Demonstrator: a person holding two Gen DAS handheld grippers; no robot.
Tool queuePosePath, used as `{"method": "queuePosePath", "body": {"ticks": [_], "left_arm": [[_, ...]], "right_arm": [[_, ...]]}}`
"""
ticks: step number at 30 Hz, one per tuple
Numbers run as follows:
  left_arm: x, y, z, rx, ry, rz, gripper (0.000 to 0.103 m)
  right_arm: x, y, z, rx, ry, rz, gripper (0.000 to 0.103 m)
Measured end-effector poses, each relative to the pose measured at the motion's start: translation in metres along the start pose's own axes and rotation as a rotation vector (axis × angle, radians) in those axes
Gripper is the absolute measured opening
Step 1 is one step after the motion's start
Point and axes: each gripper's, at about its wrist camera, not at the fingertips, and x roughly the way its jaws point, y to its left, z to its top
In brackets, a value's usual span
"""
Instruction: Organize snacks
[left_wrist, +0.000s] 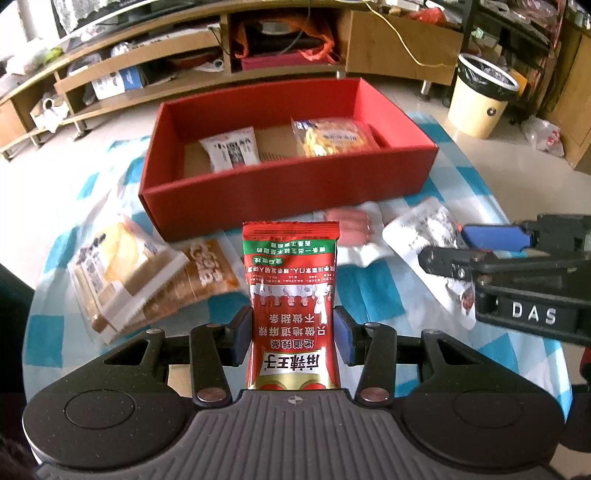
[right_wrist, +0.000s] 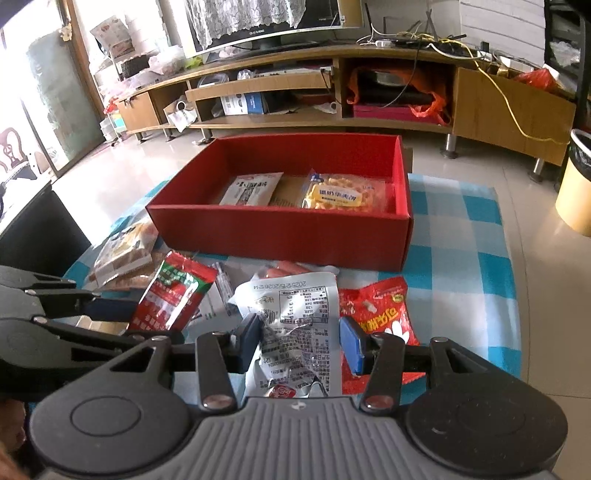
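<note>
Left gripper: its 2 blue pads are pressing on both sides of the red sachet, holding it upright above the cloth.
Red sachet: it is standing between the pads, its top edge rising ahead of the fingertips; in the right wrist view it is leaning at the left.
Right gripper: the jaws are standing apart around the silver pouch, which is lying flat under them; I cannot tell whether the pads are touching it.
Red box: it is sitting straight ahead of both tools, open, with a white packet and a yellow packet already lying inside.
Loose snacks: sausages are lying just ahead of the sachet, bread packs to the left of the left tool, a red bag to the right of the right tool.
Doing the step well: the left tool should probably be carrying the sachet forward over the near wall, keeping the squeeze until the sachet is above the bare floor between the 2 packets.
Risk: the sachet's tall free end could be catching the box rim if carried low.
</note>
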Motion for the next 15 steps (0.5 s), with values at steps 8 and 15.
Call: {"method": "queuePosePath", "body": {"ticks": [8, 15], "left_arm": [[-0.007, 0.005, 0.02, -0.006, -0.052, 0.021, 0.053], [-0.005, 0.014, 0.037, -0.023, -0.074, 0.034, 0.053]], "right_arm": [[0.001, -0.001, 0.01, 0.002, -0.014, -0.008, 0.044], [0.002, -0.003, 0.025, 0.006, -0.043, -0.018, 0.044]]}}
